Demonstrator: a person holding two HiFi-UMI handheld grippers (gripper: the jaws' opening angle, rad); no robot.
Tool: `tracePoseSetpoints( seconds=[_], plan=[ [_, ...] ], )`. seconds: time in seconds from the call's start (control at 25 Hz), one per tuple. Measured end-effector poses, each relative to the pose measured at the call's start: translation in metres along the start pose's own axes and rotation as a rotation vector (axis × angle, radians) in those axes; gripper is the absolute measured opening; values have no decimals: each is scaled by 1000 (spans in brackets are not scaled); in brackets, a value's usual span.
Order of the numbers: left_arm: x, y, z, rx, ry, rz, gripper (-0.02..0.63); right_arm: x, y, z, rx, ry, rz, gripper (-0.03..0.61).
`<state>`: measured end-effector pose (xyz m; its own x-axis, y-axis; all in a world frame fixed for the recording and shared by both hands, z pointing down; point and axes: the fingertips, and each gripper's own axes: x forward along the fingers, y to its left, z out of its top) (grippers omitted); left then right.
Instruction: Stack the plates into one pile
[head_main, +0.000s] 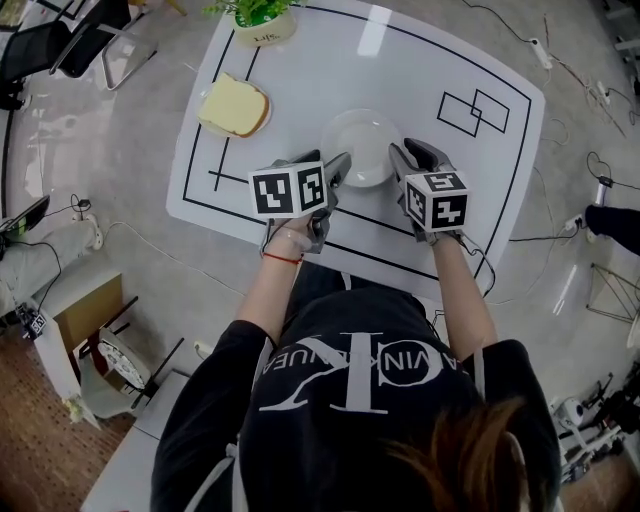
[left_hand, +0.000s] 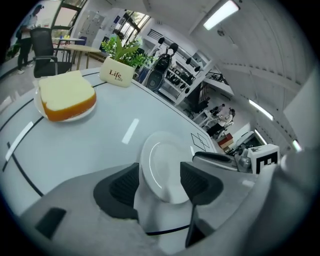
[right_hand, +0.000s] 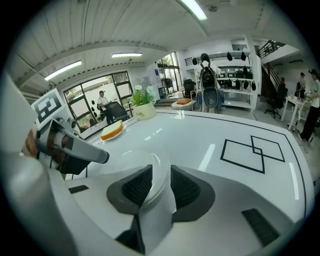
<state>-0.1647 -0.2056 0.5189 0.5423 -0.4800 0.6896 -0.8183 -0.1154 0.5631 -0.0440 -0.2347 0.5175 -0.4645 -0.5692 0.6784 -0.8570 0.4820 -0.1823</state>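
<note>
- Head view
  - The white plate (head_main: 360, 145) lies flat on the counter (head_main: 420, 60). The left tongs (head_main: 337, 170) and the right tongs (head_main: 400, 162) flank its near rim.
  - Hazard: a second plate (head_main: 257, 129), well off to the far left of the left tongs, carries a yellow slab (head_main: 235, 103). Any plate set on top of that slab would probably sit tilted.
  - Pose: both forearms reach forward from the body. Both tongs angle down at the counter and converge on the white plate.
- Left gripper view
  - The left tongs (left_hand: 160, 184) stand wide apart. The white plate (left_hand: 165, 160) lies between the pads without contact, so nothing is gripped.
  - Hazard: a sideways withdrawal could strike the rim and slide the plate across the counter.
  - The right tongs (left_hand: 220, 160) sit just beyond the plate's right edge.
- Right gripper view
  - The right tongs (right_hand: 160, 187) are partly open. The rim of the white plate (right_hand: 132, 162) sits in the narrow gap, and the pads appear just clear of it, so this is judged as no hold.
  - Hazard: clearance is small, so a roll of the hand during retreat could catch the rim and tip the plate.
  - The left tongs (right_hand: 75, 147) show at the left.
</note>
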Motion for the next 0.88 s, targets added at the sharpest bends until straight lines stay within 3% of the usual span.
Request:
tracePoseSetpoints(
  seconds=[0.16, 0.32, 0.44, 0.88],
  plan=[
    [-7, -2, 9, 97, -69, 44, 217, -16, 2, 3, 5, -51, 2, 80],
    [-17, -7, 19, 251, -159, 98, 67, -32, 4, 8, 18, -115, -1, 2],
    [-20, -11, 20, 320, -192, 103, 8, -42, 5, 9, 29, -152, 8, 2],
    [-41, -10, 36, 368, -281, 96, 8, -66, 3, 22, 35, -236, 9, 2]
  ],
)
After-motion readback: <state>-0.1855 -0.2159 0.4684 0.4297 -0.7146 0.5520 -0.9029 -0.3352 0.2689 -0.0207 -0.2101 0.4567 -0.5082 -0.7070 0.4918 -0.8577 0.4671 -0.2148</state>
